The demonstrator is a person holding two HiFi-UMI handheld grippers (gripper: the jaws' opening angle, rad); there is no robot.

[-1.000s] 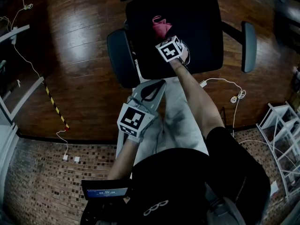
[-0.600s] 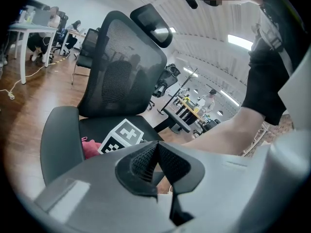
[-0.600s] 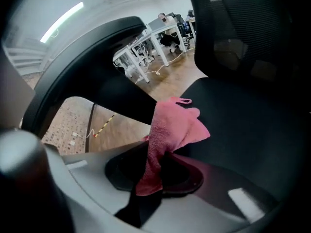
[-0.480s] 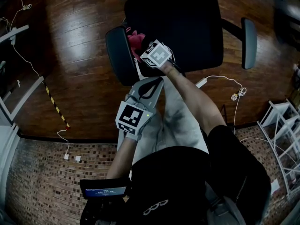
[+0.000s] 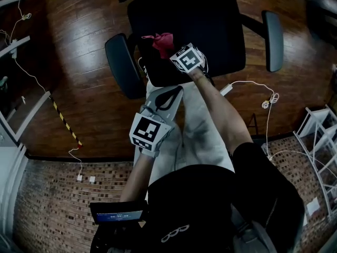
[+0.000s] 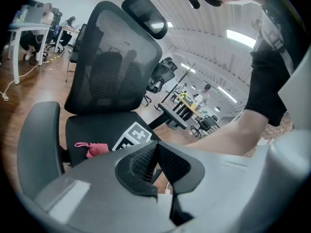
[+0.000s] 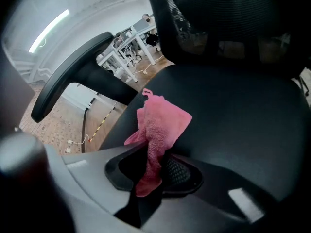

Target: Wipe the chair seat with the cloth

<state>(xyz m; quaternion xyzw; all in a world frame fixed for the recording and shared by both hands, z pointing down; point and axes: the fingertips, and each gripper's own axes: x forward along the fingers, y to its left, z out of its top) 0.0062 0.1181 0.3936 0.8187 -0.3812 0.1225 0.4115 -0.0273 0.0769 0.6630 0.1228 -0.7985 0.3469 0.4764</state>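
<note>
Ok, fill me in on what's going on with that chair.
A person stands over a black office chair with a gripper in each hand. The right gripper has a pink cloth pinched in its jaws and holds it against the chair seat, at the near part toward the armrest on the person's left. The left gripper is held back short of the chair, jaws together with nothing between them. The wiping is a one-handed job at this moment.

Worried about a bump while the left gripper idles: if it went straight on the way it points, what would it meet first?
Probably the front edge of the chair seat; the right gripper, shut on the pink cloth, sits just beyond, though depth is unclear.
</note>
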